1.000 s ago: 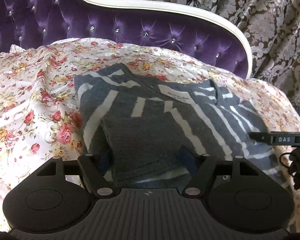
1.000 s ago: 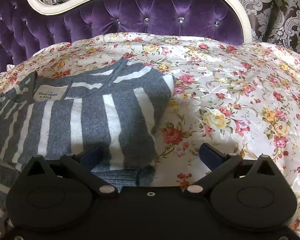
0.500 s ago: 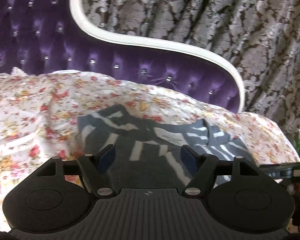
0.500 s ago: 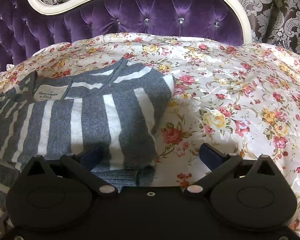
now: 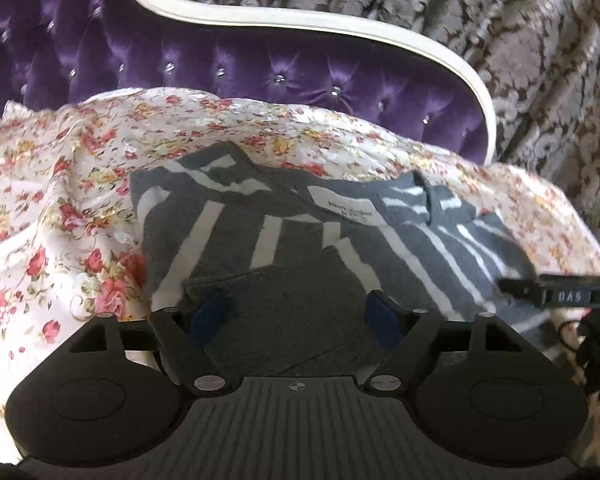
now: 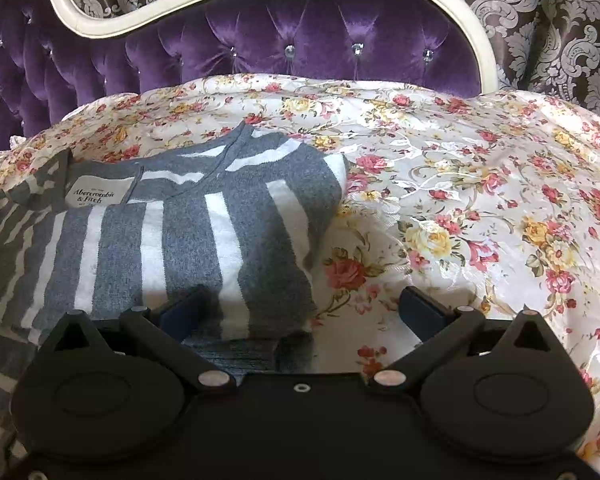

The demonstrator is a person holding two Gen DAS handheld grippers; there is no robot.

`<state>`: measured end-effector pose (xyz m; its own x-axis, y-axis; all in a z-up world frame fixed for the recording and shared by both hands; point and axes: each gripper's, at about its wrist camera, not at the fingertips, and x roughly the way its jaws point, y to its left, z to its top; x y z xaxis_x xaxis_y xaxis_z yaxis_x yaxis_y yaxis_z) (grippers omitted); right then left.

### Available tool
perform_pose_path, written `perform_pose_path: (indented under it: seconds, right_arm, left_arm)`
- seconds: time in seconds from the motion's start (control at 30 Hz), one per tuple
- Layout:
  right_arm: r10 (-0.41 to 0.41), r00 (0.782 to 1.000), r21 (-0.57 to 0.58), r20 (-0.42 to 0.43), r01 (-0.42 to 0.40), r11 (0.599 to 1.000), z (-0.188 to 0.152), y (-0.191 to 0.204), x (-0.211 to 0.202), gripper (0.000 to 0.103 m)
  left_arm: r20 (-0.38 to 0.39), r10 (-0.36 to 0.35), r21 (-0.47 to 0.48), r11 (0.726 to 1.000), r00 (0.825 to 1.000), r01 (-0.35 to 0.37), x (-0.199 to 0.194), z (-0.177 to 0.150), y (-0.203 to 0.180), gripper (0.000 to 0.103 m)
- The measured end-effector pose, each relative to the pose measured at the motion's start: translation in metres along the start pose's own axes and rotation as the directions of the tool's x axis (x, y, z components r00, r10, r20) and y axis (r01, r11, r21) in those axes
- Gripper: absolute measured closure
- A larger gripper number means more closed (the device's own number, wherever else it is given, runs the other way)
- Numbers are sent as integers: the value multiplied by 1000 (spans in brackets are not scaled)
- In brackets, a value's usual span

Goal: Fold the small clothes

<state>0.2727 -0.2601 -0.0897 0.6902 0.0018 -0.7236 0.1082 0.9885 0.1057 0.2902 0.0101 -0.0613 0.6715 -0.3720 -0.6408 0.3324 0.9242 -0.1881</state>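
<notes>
A grey sweater with white stripes lies partly folded on the floral bedspread, its neck label facing up. A plain grey folded sleeve or cuff lies on top of it, close to me. My left gripper is open and empty, its blue-padded fingers straddling that grey flap. In the right wrist view the sweater fills the left half, with the label at the far left. My right gripper is open and empty over the sweater's right edge and the bedspread.
A purple tufted headboard with a white frame stands behind the bed, with patterned curtains beyond it. The right gripper's black body reaches into the left wrist view at the right edge.
The left gripper lifted and tilted up half a second ago, then came back down over the grey folded flap. The right gripper has stayed still.
</notes>
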Motion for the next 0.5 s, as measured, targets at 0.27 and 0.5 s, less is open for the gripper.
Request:
perform_pose_path:
  seconds: [0.27, 0.5]
  right_arm:
    - [-7, 999, 16, 33, 7, 1000, -3, 0, -1, 0]
    - [-4, 999, 29, 45, 3, 1000, -4, -2, -2, 0]
  left_arm:
    - [2, 75, 84, 994, 997, -75, 4, -7, -21, 12]
    - [-7, 92, 65, 994, 996, -92, 5, -7, -24, 9]
